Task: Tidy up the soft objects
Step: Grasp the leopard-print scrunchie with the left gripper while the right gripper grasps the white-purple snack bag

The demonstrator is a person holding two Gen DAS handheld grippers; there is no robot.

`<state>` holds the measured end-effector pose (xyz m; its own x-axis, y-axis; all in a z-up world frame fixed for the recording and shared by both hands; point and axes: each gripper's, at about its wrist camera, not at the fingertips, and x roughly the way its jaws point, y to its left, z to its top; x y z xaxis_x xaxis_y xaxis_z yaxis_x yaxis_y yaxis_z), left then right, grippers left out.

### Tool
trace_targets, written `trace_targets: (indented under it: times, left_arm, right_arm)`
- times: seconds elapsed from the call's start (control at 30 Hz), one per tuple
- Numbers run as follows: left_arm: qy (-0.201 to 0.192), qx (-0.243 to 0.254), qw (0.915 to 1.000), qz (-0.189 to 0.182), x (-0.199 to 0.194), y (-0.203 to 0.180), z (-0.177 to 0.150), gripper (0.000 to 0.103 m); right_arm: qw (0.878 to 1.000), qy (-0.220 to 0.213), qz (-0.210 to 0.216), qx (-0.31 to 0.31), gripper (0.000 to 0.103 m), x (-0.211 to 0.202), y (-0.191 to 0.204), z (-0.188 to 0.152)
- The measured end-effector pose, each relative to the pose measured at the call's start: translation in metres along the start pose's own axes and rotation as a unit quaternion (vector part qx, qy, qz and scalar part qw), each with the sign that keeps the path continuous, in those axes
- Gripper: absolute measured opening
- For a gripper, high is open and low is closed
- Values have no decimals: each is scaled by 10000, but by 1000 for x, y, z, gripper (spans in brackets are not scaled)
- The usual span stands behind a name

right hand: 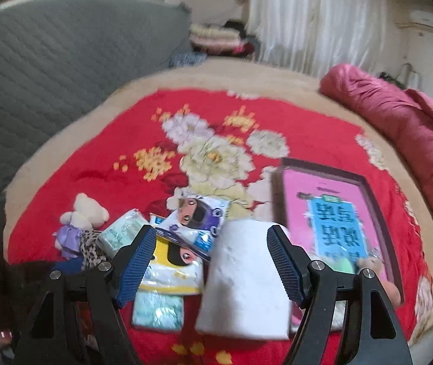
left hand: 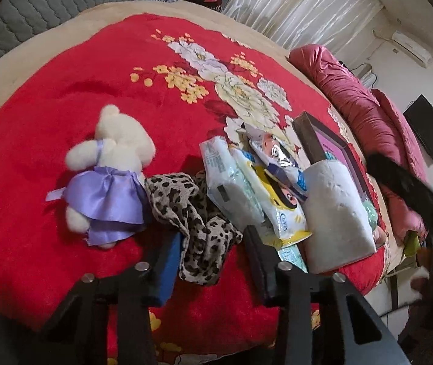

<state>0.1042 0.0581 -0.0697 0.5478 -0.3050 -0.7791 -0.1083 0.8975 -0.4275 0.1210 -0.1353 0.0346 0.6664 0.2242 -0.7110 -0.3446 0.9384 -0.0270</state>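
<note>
One red floral blanket (left hand: 64,97) fills both views. One tray (right hand: 371,194), right of centre, is partly hidden. One white roll (right hand: 243,283) stands lower centre. One plush bear (left hand: 116,164) lies centre-left; one leopard cloth (left hand: 192,213) beside it. Several tissue packs (left hand: 231,182) overlap, count unclear. Left gripper (left hand: 213,261) and right gripper (right hand: 208,261): jaws wide, empty.

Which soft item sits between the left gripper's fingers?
The leopard-print cloth, draped between the open left gripper; the white plush bear lies off to its left.

Fluffy white plush bear (left hand: 119,149) in a glossy satin dress; beside it, matt leopard-print cloth (left hand: 192,213) and shiny plastic tissue packs (left hand: 231,182) on the fleecy red blanket (left hand: 64,91).
</note>
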Motion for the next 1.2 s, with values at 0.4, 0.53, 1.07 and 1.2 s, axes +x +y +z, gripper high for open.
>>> trace_targets:
  times: [0.4,0.53,1.07,1.2]
  left_arm:
    - [43,202,9998,-63,11,1,4,24]
    - [97,199,9996,-151,14,2,4,24]
    - [111,66,9994,-333,16,8,9,19]
    - [20,107,9994,-341,12,7,10,16]
  right_arm:
    - [9749,2215,241,-4,76,143,5,66]
    - [9528,2922,737,378,76,178,-4,73]
    - [9226,3572,882,1159,64,229,-22,52]
    - [9270,3311,1058,1406,57,215,-33,58]
